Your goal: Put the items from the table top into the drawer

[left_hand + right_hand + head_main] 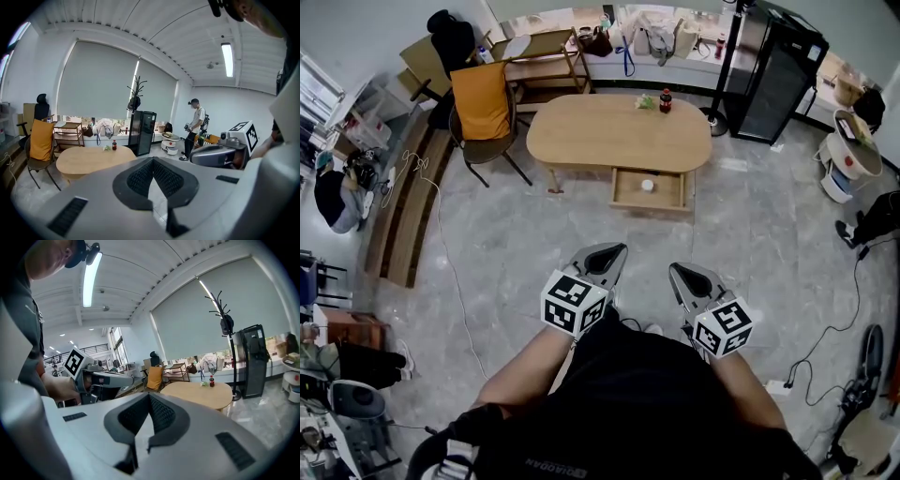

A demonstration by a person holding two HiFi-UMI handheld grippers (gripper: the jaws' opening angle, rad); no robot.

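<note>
Far ahead stands an oval wooden table (609, 136). On its far edge are a dark cola bottle (666, 100) and a small green-and-white item (646, 101). The table's drawer (628, 199) is pulled out toward me, with a small white object (648, 186) inside. My left gripper (612, 253) and right gripper (681, 274) are held close to my body, well short of the table, both shut and empty. The left gripper view shows the table (89, 161) and the bottle (114, 145) over the shut gripper (152, 160). The right gripper view shows the bottle (211, 380) on the table (199, 394).
A chair with an orange cover (483, 103) stands left of the table, with a wooden shelf cart (546, 58) behind it. A black cabinet (776, 75) and a coat stand (135, 98) are at the right. A person (195, 126) stands at a distance. Cables lie on the floor (441, 244).
</note>
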